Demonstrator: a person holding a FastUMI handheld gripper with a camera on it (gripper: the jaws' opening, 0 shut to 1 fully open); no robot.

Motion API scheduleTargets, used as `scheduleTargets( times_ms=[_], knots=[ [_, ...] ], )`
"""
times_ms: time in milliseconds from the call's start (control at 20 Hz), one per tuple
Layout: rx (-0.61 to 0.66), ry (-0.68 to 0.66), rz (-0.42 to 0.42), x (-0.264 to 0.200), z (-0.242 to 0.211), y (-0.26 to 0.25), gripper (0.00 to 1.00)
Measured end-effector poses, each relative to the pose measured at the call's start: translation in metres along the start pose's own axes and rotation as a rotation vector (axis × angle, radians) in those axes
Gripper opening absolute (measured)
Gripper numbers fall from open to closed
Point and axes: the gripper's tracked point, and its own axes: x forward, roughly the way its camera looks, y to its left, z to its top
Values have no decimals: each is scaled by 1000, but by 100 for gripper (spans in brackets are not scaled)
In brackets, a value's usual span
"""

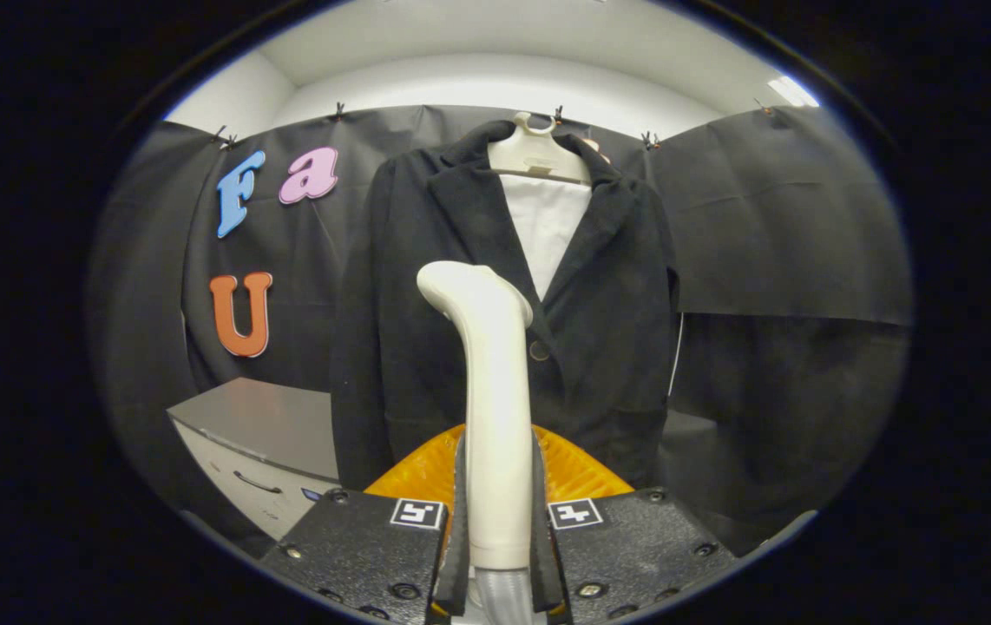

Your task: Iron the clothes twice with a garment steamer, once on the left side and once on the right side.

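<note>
Steamer [488, 382] clamped upright between tool [495, 529] fingers, jacket [608, 330] just beyond.

The steamer [495, 408] hides the jacket's [608, 330] lower front — its hose runs out of frame below.

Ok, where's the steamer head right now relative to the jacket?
The steamer stands upright, clamped between the tool fingers; its head sits in front of the black jacket, near the centre opening, above the button.

Smooth plastic steamer [494, 391]; matt cloth jacket [409, 304].
</note>
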Motion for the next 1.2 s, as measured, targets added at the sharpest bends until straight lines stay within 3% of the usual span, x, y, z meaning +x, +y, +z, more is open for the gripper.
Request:
scheduleTargets(
  times_ms=[1200],
  knots=[
    [22, 239, -4, -26, -137, -1, 31]
  ],
)
